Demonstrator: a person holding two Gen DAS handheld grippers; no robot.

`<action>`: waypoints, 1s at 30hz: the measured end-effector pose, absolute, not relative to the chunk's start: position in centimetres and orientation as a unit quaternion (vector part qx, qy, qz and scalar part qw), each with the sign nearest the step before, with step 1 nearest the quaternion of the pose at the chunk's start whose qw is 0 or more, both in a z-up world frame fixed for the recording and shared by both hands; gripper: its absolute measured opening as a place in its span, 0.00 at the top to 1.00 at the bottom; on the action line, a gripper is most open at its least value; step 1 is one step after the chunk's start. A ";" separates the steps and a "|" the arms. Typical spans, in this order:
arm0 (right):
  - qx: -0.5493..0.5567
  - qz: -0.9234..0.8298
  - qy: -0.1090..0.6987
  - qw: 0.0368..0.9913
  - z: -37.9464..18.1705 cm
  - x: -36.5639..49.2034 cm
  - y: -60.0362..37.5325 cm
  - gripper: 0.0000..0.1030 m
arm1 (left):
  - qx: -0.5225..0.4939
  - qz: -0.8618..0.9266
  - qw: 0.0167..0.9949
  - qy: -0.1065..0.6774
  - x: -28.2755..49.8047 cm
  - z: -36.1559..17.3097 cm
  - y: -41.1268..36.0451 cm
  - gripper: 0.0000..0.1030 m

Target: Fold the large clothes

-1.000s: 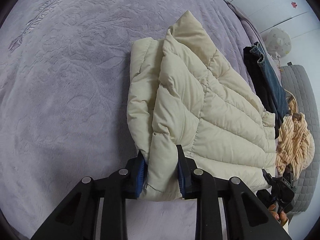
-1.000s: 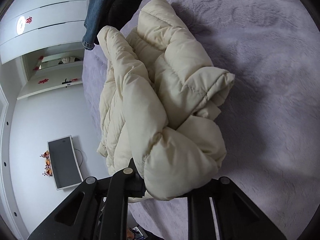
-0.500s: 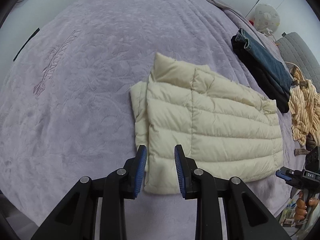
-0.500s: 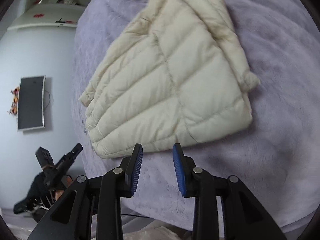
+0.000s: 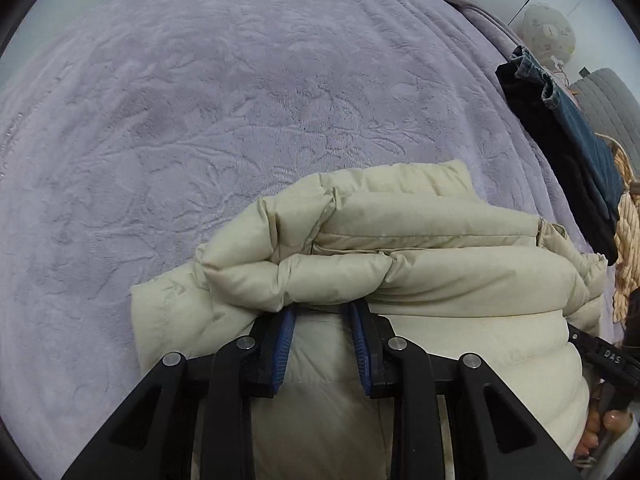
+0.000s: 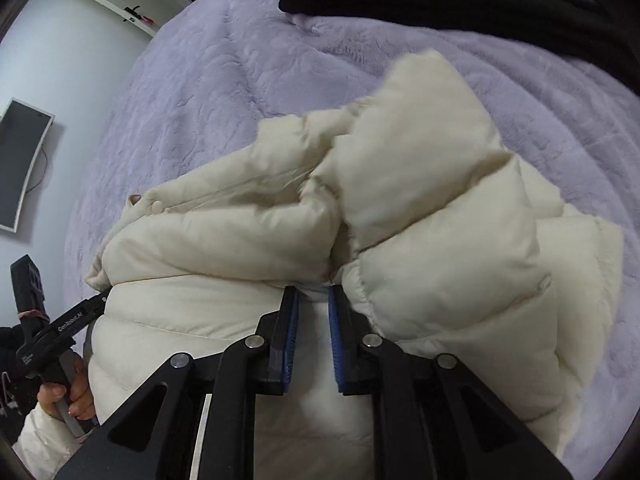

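Cream puffer jacket (image 5: 420,264), flat a moment ago, now bunches over left gripper (image 5: 322,344) and right gripper (image 6: 312,336); jaws apart, seemingly pushed under its edge, starting another fold.

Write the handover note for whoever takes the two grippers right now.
Left gripper: jaws apart, fingertips tucked under a puffy fold of the cream down jacket; grip unclear.
Right gripper: same, narrow gap, tips under the jacket's fold.
Jacket lies bunched in thick layers on the purple bedspread, near edge. Dark clothes and jeans sit beyond.
Done: partly folded.
Left: likely one more fold, then flatten and tidy.
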State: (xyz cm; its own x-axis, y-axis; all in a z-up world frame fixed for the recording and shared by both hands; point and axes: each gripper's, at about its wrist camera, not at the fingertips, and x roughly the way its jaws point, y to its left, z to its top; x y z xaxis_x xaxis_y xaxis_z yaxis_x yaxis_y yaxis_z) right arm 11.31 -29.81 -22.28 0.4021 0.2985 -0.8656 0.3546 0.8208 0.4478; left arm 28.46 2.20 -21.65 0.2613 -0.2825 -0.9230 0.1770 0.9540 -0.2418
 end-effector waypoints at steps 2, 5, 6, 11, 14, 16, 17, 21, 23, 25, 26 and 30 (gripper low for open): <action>0.320 -0.017 0.536 0.781 -23.5 11.4 -30.5 0.97 | -0.044 -0.151 0.796 0.585 28.4 -21.9 2.1 0.71; 0.309 -0.009 0.528 0.791 -23.8 11.4 -30.3 0.97 | -0.041 -0.155 0.800 0.578 28.4 -22.4 1.9 0.71; 0.307 -0.008 0.527 0.793 -23.9 11.5 -30.3 0.97 | -0.040 -0.156 0.801 0.576 28.4 -22.5 1.8 0.71; 0.310 -0.007 0.524 0.793 -24.4 11.3 -30.3 0.97 | -0.039 -0.159 0.802 0.575 28.4 -22.8 1.7 0.71; 0.310 -0.007 0.523 0.794 -24.3 10.7 -30.2 0.97 | -0.036 -0.160 0.803 0.573 28.2 -22.7 1.9 0.71; 0.310 -0.007 0.523 0.794 -24.2 10.6 -30.3 0.97 | -0.035 -0.160 0.803 0.572 28.3 -22.7 1.9 0.71; 0.310 -0.007 0.523 0.794 -24.2 10.6 -30.3 0.97 | -0.033 -0.160 0.804 0.572 28.2 -22.7 1.9 0.71; 0.310 -0.007 0.523 0.794 -24.2 10.6 -30.2 0.97 | -0.028 -0.158 0.806 0.570 28.1 -22.7 1.8 0.71; 0.310 -0.009 0.524 0.793 -24.3 10.8 -30.3 0.97 | -0.026 -0.156 0.805 0.572 28.1 -22.7 1.6 0.71; 0.310 -0.011 0.527 0.791 -24.2 10.7 -30.2 0.97 | -0.022 -0.153 0.804 0.574 28.2 -22.5 1.5 0.71; 0.310 -0.013 0.529 0.790 -24.1 10.7 -30.2 0.97 | -0.020 -0.152 0.803 0.576 28.2 -22.3 1.4 0.71; 0.312 -0.027 0.544 0.779 -23.2 11.9 -30.1 0.97 | -0.017 -0.135 0.797 0.588 28.2 -20.8 1.4 0.71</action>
State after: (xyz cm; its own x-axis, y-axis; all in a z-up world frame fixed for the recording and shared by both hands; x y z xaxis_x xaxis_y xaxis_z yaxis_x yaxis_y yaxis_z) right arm 11.87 -30.11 -23.20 0.4071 0.2975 -0.8636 0.3809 0.8041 0.4565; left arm 28.23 1.36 -20.85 0.2712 -0.2363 -0.9331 0.1956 0.9627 -0.1869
